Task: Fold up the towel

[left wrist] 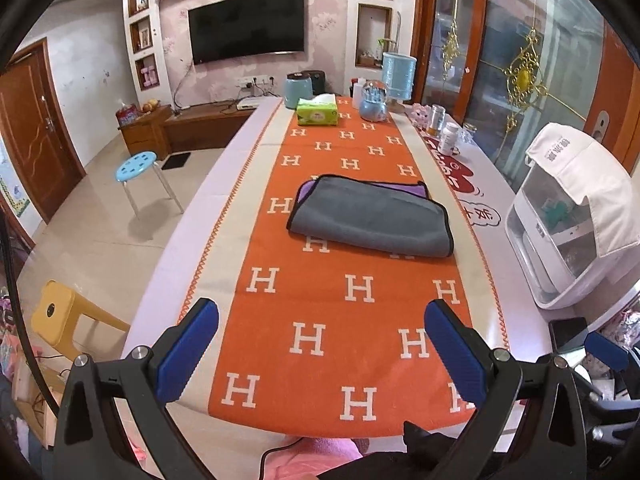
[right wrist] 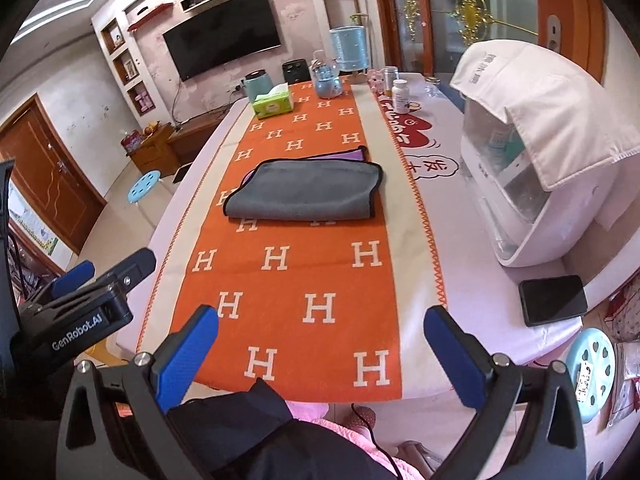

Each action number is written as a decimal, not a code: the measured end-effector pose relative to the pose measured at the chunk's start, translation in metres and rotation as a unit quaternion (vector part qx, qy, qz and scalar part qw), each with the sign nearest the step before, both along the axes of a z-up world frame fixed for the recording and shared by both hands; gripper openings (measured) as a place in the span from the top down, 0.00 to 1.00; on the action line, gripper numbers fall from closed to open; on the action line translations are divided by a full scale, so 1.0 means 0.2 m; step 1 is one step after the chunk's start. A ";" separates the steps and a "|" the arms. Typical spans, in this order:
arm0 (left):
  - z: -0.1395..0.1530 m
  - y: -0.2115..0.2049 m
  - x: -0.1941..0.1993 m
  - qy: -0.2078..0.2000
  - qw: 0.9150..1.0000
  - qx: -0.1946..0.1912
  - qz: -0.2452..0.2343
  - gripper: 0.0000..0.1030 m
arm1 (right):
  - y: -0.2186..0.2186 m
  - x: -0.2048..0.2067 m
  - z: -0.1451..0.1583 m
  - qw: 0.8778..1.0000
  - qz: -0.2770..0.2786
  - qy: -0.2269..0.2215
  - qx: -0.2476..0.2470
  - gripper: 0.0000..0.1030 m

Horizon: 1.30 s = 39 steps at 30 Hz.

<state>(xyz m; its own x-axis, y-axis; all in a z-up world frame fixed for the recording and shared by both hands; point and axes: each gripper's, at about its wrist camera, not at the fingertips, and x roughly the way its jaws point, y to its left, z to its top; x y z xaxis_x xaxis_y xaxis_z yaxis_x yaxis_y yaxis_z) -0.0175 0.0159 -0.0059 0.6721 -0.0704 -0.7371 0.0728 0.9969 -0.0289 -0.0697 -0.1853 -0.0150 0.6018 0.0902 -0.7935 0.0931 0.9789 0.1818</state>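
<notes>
A grey towel (left wrist: 372, 216) with black trim and a purple inner side lies folded over on the orange runner (left wrist: 320, 320) in the middle of the table; it also shows in the right wrist view (right wrist: 308, 190). My left gripper (left wrist: 320, 354) is open and empty, held back above the table's near edge, well short of the towel. My right gripper (right wrist: 320, 354) is open and empty too, also at the near edge. The left gripper's body (right wrist: 80, 304) shows at the left of the right wrist view.
A white appliance (right wrist: 532, 152) with a cloth over it stands on the table's right side, with a black phone (right wrist: 554, 300) in front of it. A green tissue box (left wrist: 318, 110), jars, bottles and blue containers stand at the far end. Stools stand on the floor at left.
</notes>
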 end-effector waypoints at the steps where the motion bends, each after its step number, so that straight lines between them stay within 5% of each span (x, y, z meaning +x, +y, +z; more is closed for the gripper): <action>1: 0.00 0.00 0.00 0.000 1.000 0.002 0.000 0.01 | 0.00 0.00 0.00 1.000 0.000 -0.001 0.000 0.00; 39: 0.00 0.01 -0.01 -0.010 1.000 0.016 0.008 0.01 | 0.05 0.04 -0.04 1.000 0.016 0.004 -0.008 0.00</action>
